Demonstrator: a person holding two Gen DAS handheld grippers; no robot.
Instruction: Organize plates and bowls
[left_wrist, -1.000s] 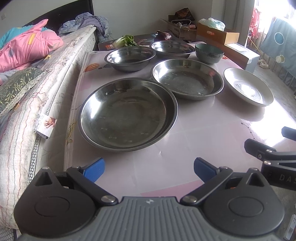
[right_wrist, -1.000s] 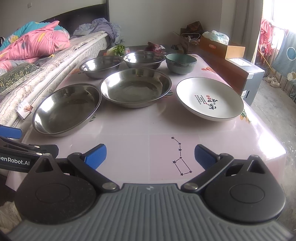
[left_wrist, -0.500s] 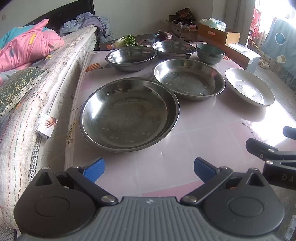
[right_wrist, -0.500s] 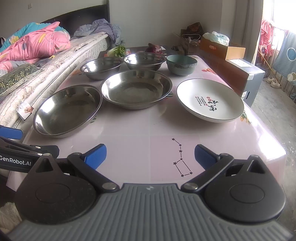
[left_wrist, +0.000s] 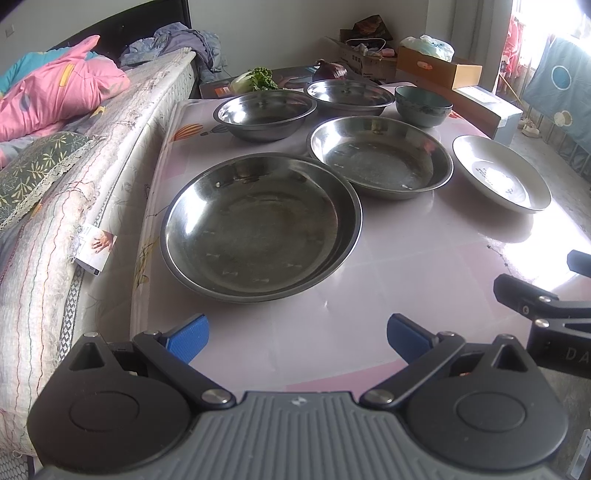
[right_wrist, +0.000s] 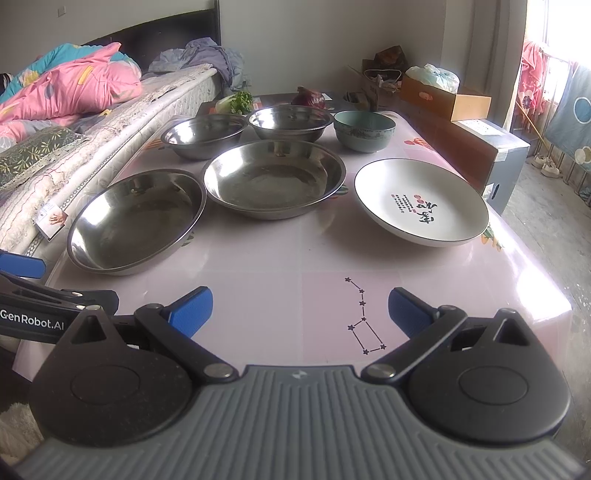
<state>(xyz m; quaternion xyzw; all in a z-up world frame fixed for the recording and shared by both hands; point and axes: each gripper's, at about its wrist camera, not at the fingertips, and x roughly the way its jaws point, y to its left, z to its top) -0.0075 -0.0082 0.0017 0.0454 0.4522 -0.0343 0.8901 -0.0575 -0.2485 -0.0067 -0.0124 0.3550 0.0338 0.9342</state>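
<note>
On the pink table (left_wrist: 399, 280) (right_wrist: 280, 266) stand two wide steel plates: a near one (left_wrist: 260, 225) (right_wrist: 136, 221) and a farther one (left_wrist: 380, 157) (right_wrist: 273, 177). Behind them are two steel bowls (left_wrist: 264, 114) (right_wrist: 203, 134), (left_wrist: 349, 96) (right_wrist: 290, 122) and a green ceramic bowl (left_wrist: 423, 105) (right_wrist: 364, 129). A white plate with red and black writing (right_wrist: 421, 201) (left_wrist: 500, 173) lies at the right. My left gripper (left_wrist: 297, 334) is open, just short of the near steel plate. My right gripper (right_wrist: 299, 308) is open over bare table, empty.
A mattress with pink bedding (left_wrist: 55, 99) (right_wrist: 70, 88) runs along the table's left edge. Vegetables (left_wrist: 255, 79) (right_wrist: 236, 103) and cardboard boxes (left_wrist: 437, 68) (right_wrist: 443, 96) sit beyond the table's far end. The table's right edge drops to the floor (right_wrist: 546, 236).
Both grippers have crept slightly forward toward the dishes. Neither has changed its opening, and no dish has moved.
</note>
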